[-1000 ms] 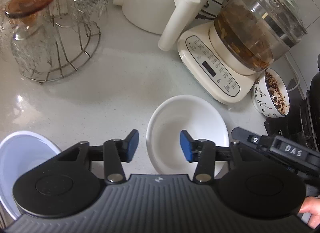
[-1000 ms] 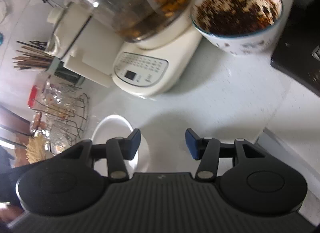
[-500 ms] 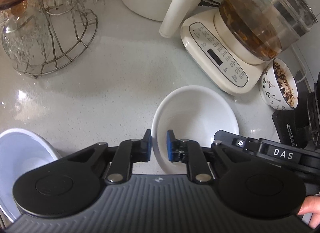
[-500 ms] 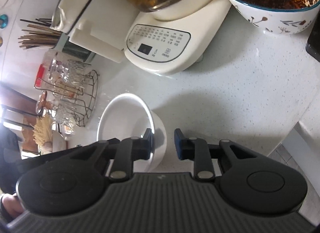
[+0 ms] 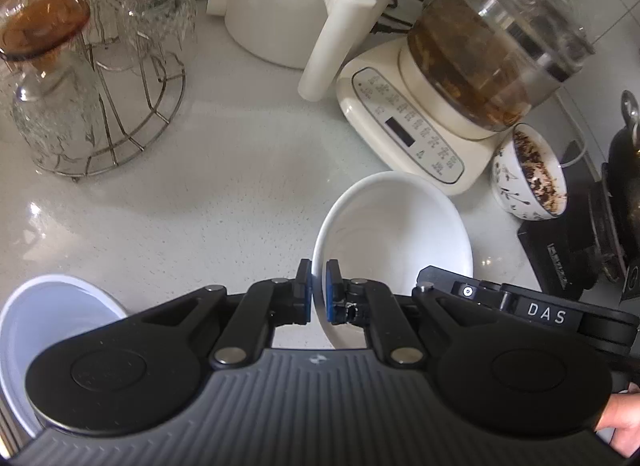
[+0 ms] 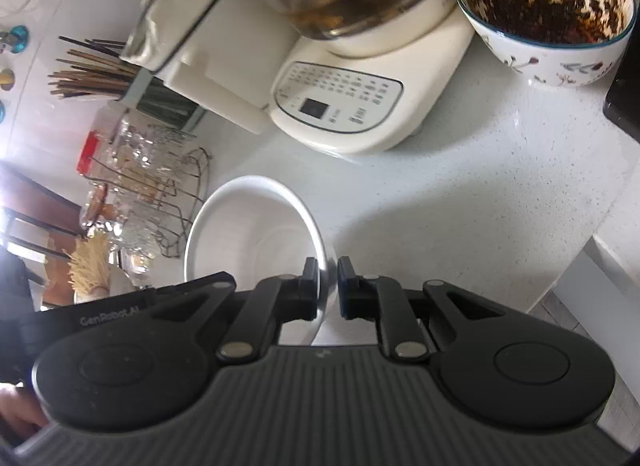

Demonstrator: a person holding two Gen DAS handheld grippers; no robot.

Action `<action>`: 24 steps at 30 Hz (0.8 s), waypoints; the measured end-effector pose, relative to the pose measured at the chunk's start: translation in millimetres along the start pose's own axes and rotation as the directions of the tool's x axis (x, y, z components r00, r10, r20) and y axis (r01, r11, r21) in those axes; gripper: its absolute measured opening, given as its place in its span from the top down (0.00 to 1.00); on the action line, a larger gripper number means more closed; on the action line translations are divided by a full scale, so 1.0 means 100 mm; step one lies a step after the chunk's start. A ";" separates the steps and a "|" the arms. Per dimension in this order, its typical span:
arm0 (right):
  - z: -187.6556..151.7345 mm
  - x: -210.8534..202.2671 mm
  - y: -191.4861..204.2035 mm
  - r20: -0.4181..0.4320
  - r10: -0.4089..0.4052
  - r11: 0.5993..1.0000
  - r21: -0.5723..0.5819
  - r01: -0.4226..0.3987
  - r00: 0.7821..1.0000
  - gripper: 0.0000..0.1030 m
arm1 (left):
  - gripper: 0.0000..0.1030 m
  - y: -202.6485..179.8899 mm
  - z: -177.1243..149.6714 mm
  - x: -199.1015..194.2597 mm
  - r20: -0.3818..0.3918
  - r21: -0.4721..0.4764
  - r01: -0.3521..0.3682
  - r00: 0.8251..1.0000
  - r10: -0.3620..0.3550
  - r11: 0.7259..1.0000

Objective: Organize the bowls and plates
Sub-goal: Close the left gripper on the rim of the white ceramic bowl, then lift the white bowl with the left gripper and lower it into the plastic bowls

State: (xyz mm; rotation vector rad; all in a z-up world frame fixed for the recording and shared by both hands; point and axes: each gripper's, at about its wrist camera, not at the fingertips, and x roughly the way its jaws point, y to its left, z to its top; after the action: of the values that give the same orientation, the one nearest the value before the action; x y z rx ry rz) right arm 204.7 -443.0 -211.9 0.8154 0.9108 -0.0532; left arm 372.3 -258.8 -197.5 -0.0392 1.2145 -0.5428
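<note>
White speckled tabletop [image 5: 200, 201] w/ round white ceramic bowl [image 5: 396, 225] beside cream kettle base [image 5: 412, 133]. Left gripper [image 5: 318, 292] and right gripper [image 6: 328, 286] both clamp its rim, opposite sides.

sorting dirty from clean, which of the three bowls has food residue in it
The floral-patterned bowl beside the tea maker: dark bits coat its inside. The white bowl and the bluish-white one look clean.

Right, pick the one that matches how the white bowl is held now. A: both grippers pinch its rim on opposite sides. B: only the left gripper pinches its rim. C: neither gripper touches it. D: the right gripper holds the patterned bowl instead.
A: the left gripper is shut on the white bowl rim, and the right gripper clamps the opposite rim.
</note>
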 end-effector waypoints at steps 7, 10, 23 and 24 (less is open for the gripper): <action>-0.07 -0.24 0.16 0.045 0.041 0.998 0.043 -0.043 0.998 0.88 | 0.92 0.04 0.01 -0.38 0.031 0.007 0.039 0.999 -0.040 0.999; -0.11 -0.35 0.25 0.068 0.052 0.997 0.046 -0.055 0.996 0.88 | 0.92 0.09 -0.02 -0.57 0.049 0.005 0.060 0.997 -0.060 0.998; -0.32 -0.60 0.82 0.109 0.087 0.996 -0.044 -0.083 0.990 0.88 | 0.92 0.38 -0.24 -1.29 0.193 0.002 0.080 0.978 -0.079 0.997; -0.34 -0.61 0.88 0.114 0.088 0.995 -0.056 -0.082 0.990 0.88 | 0.92 0.41 -0.26 -1.33 0.204 -0.001 0.083 0.976 -0.081 0.997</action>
State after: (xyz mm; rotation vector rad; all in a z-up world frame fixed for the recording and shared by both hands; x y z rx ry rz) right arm 175.7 -376.6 -126.7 0.7947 0.7644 -0.0031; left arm 332.4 -160.7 -102.8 -0.1502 1.0178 -0.5907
